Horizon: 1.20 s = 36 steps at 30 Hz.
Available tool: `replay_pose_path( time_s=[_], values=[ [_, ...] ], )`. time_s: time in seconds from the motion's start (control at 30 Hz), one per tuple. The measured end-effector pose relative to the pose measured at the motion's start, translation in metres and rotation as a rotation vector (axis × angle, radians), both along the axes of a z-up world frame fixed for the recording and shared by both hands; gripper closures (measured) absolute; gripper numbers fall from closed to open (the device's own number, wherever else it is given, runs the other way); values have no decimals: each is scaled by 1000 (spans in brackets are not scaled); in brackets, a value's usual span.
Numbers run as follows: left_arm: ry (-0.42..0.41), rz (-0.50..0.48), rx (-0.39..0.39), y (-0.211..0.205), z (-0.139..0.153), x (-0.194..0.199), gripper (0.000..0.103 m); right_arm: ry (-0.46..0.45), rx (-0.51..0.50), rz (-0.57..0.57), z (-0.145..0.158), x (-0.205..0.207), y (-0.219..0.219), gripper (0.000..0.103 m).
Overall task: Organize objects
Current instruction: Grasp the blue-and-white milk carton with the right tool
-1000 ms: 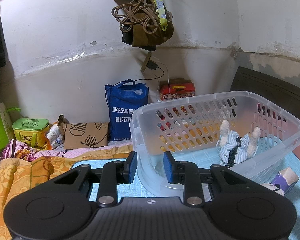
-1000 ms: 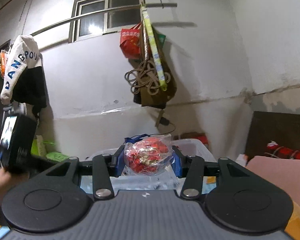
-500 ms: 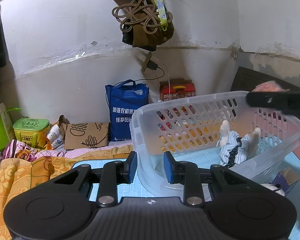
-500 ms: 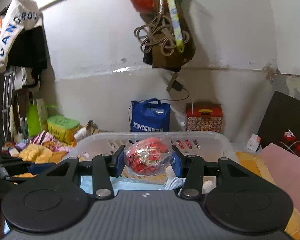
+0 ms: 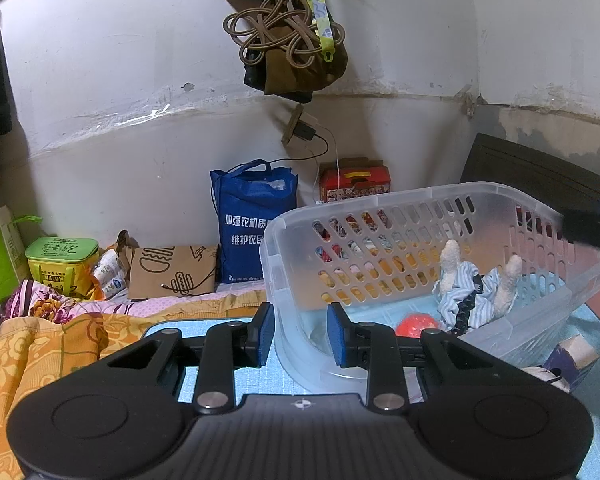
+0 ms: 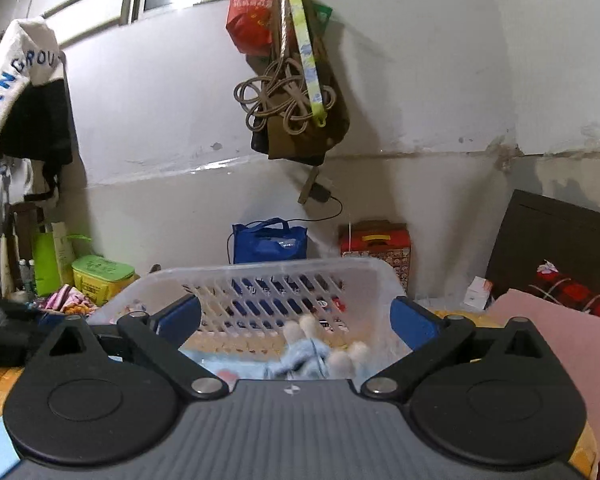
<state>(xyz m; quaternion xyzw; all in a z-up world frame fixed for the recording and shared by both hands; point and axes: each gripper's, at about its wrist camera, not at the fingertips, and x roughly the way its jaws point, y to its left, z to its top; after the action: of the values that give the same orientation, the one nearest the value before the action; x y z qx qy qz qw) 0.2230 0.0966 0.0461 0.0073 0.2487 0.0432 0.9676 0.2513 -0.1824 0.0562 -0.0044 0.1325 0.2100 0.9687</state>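
Red snack bag (image 5: 417,323) in clear basket (image 5: 380,204), both grippers w/ nothing in them.

Bag lies on basket floor, near front wall, just left of the striped blue/white plush toy (image 5: 474,294), which sits toward the basket's right side; in right wrist view the toy (image 6: 316,354) shows blurred at basket bottom, bag only a faint red patch, hard to tell. Basket sits on light blue mat (image 5: 236,376). Right gripper (image 6: 296,320) above basket's near edge, fingers spread wide, nothing between the blue pads (image 6: 410,322). Left gripper (image 5: 300,338) low beside basket's left front corner, pads a modest gap apart, holding nothing. Small blue box (image 5: 572,356) on mat just right of basket. Behind: blue tote (image 5: 252,220), red carton (image 5: 354,178), green tin (image 5: 62,256), brown paper bag (image 5: 172,274) along white wall; orange floral cloth (image 5: 40,344) at left.
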Motion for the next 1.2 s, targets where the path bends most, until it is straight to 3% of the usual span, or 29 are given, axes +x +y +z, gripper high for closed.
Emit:
replay_pose_path(
  time_s=[0.1, 0.27, 0.47, 0.53, 0.6, 0.67, 0.83, 0.97, 1.2],
  values=[
    [-1, 1, 0, 0, 0, 0, 70, -9, 49, -28, -11, -21, -27, 0],
    [0, 2, 5, 1, 0, 1, 70, 111, -23, -89, -48, -18, -32, 2],
    [-1, 11, 16, -2, 0, 1, 70, 201, -12, -74, -74, -3, -27, 20],
    [-1, 12, 20, -3, 0, 1, 70, 216, -19, -78, -78, 1, -25, 33],
    [-2, 10, 21, -3, -1, 1, 70, 235, -10, -67, -82, 3, -28, 34],
    [-4, 9, 20, -3, -1, 1, 70, 239, 5, -69, -82, 6, -29, 37],
    [-6, 7, 22, -3, -1, 0, 70, 263, -1, -64, -87, 7, -31, 55],
    [-4, 5, 23, -4, -1, 1, 70, 253, -1, -91, -87, 7, -32, 57],
    [-4, 2, 23, -5, 0, 1, 70, 152, 100, -144, -83, -8, -47, 58]
  ],
)
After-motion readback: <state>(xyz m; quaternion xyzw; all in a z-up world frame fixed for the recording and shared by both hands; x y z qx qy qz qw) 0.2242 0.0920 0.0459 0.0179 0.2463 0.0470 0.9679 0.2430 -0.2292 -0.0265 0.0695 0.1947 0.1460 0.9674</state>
